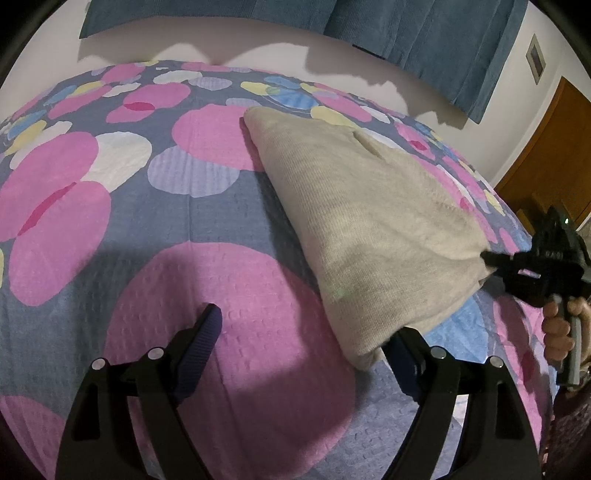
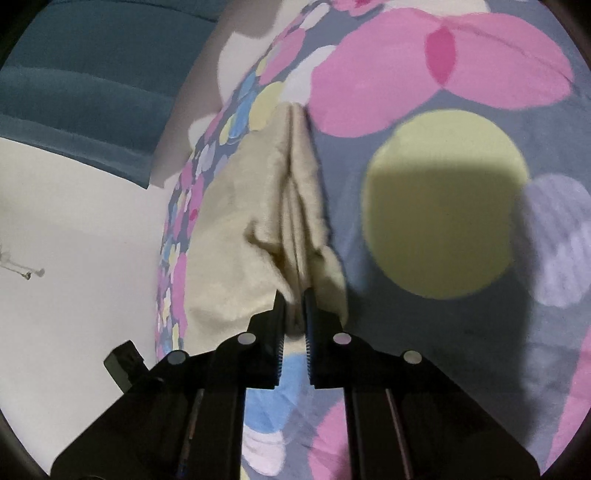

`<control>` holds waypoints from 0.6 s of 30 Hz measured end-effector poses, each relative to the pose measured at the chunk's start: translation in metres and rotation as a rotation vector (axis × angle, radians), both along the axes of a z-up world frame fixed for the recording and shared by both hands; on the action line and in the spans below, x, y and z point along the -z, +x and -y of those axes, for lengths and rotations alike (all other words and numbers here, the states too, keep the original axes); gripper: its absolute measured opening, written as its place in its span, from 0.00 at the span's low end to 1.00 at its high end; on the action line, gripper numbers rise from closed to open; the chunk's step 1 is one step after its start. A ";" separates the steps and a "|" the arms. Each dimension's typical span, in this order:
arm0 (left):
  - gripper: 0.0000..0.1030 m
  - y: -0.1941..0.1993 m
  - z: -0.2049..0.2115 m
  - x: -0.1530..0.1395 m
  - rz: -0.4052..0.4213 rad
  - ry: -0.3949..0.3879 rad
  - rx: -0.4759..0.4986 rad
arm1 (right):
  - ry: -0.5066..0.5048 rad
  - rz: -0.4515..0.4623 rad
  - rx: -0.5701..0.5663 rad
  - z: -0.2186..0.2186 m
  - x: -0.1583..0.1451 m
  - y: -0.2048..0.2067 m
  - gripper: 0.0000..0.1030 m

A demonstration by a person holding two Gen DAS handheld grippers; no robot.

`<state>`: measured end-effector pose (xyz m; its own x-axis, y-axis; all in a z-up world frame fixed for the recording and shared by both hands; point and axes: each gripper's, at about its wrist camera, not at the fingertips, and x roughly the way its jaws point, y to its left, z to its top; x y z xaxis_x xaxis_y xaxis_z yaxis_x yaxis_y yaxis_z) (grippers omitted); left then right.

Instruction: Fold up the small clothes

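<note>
A bed fills most of the room, spread with a quilted bedspread point(image 1: 229, 229) of grey-blue printed with big pink, lilac, white, yellow and pale blue circles. Behind it runs a white wall point(image 1: 236, 48), crossed by jagged shadows. Teal curtains point(image 1: 424, 33) hang along the top of that wall. To the right stands a brown wooden door point(image 1: 546, 147), and a small framed picture point(image 1: 535, 59) hangs on the wall just above it. Light falls from above, throwing dark shadows across the bedspread.
</note>
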<state>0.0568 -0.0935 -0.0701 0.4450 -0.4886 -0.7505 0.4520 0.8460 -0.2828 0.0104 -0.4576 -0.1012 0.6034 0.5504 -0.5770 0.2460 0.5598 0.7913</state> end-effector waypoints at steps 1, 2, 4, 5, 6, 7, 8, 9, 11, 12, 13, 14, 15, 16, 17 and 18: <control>0.81 0.000 0.000 0.000 0.000 -0.001 0.002 | 0.001 -0.008 0.005 0.002 0.005 -0.002 0.09; 0.81 0.000 0.000 0.000 -0.001 -0.002 0.003 | 0.007 -0.011 0.007 0.004 0.008 -0.004 0.09; 0.81 0.000 -0.001 -0.001 0.000 -0.005 0.003 | 0.017 -0.003 0.011 0.007 0.011 -0.005 0.08; 0.81 0.000 -0.001 0.000 -0.001 -0.008 0.003 | 0.012 -0.001 0.010 0.007 0.010 -0.005 0.08; 0.81 0.000 -0.002 0.000 -0.002 -0.009 0.003 | 0.008 0.001 0.008 0.007 0.010 -0.005 0.08; 0.81 -0.001 -0.001 0.000 -0.001 -0.008 0.003 | 0.007 0.002 0.008 0.006 0.008 -0.004 0.08; 0.81 0.000 -0.001 0.000 0.001 -0.005 0.003 | 0.007 0.009 0.004 0.007 0.005 -0.004 0.08; 0.81 -0.001 -0.001 0.000 0.002 -0.004 0.003 | 0.002 0.022 -0.004 0.006 -0.001 -0.005 0.09; 0.81 0.000 -0.002 0.000 0.000 -0.005 0.002 | -0.030 0.046 0.003 0.005 -0.014 -0.006 0.12; 0.81 0.000 -0.002 0.000 0.000 -0.007 0.002 | -0.035 0.066 0.008 0.006 -0.021 -0.008 0.17; 0.81 0.000 -0.002 0.000 -0.001 -0.007 0.002 | -0.032 0.086 0.011 0.007 -0.027 -0.008 0.28; 0.81 0.000 -0.002 0.000 0.001 -0.006 0.002 | -0.031 0.101 0.012 0.008 -0.031 -0.009 0.35; 0.82 0.000 -0.001 0.000 0.002 -0.003 0.003 | -0.033 0.109 0.009 0.007 -0.034 -0.007 0.44; 0.82 0.000 -0.002 0.000 0.002 -0.002 0.003 | -0.043 0.115 0.005 0.006 -0.037 -0.003 0.45; 0.82 0.000 -0.002 0.000 0.002 -0.002 0.003 | -0.047 0.110 0.001 0.004 -0.038 0.001 0.45; 0.82 0.000 -0.002 0.000 0.002 -0.002 0.002 | -0.047 0.106 -0.009 0.002 -0.037 0.005 0.45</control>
<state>0.0571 -0.0914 -0.0705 0.4454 -0.4915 -0.7483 0.4547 0.8442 -0.2838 0.0153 -0.4596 -0.0646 0.6578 0.5300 -0.5352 0.1572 0.5983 0.7857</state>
